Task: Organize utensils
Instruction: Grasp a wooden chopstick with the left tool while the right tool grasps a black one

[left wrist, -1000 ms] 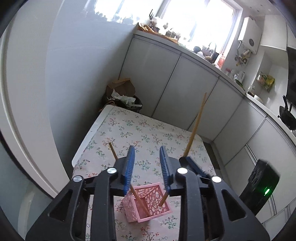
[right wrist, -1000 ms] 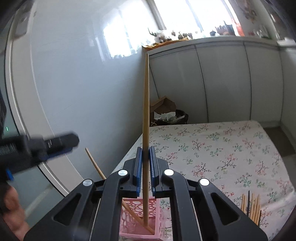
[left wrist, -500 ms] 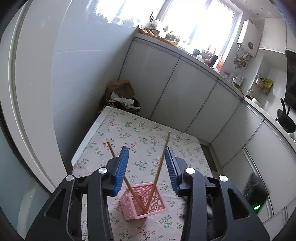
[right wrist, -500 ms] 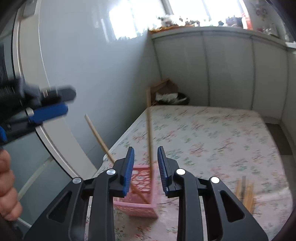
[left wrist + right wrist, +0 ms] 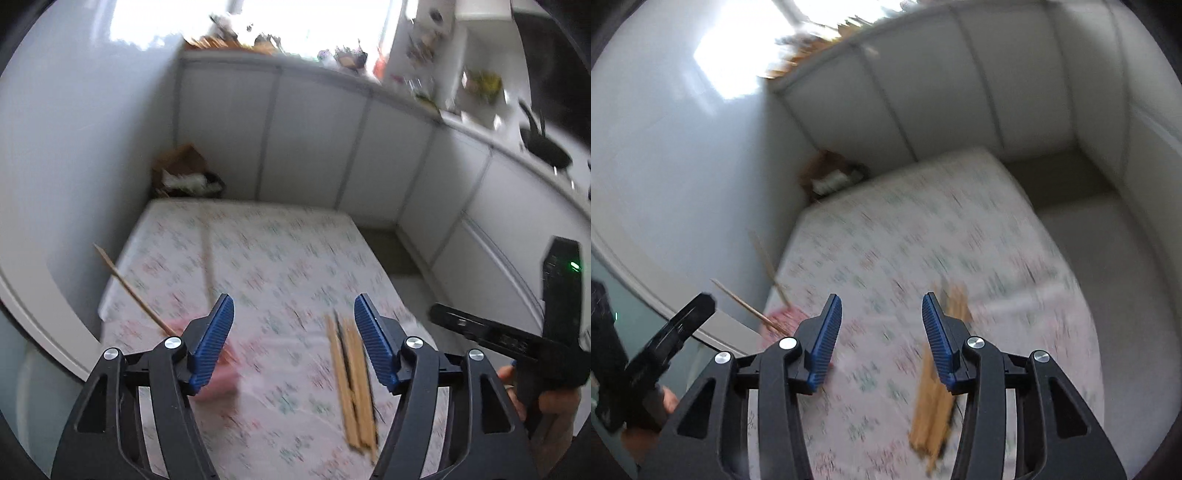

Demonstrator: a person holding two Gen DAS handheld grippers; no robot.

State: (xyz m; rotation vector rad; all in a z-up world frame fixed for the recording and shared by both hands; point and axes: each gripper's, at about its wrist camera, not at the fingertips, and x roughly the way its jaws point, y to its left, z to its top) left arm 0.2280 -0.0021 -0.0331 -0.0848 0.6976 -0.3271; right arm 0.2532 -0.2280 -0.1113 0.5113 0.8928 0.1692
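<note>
Both views were smeared with motion blur. The left gripper [image 5: 293, 332] had its two blue-padded fingers spread wide with nothing between them, and the right gripper [image 5: 882, 332] was likewise wide apart and empty. On the floral tablecloth [image 5: 280, 266] one pink basket [image 5: 218, 373] sat at the near left, partly hidden behind the left gripper's left finger. Two wooden chopsticks stood in it: one leaning chopstick [image 5: 129, 286] tilted out to the left, and a second chopstick [image 5: 207, 258] nearly upright, though faint. A loose bundle of chopsticks [image 5: 354, 376] lay flat on the cloth to the right, well apart from the basket; it held several wooden sticks and at least one dark one, but the blur made an exact count impossible. In the right wrist view the same bundle [image 5: 936, 387] lay just beside the right finger
</note>
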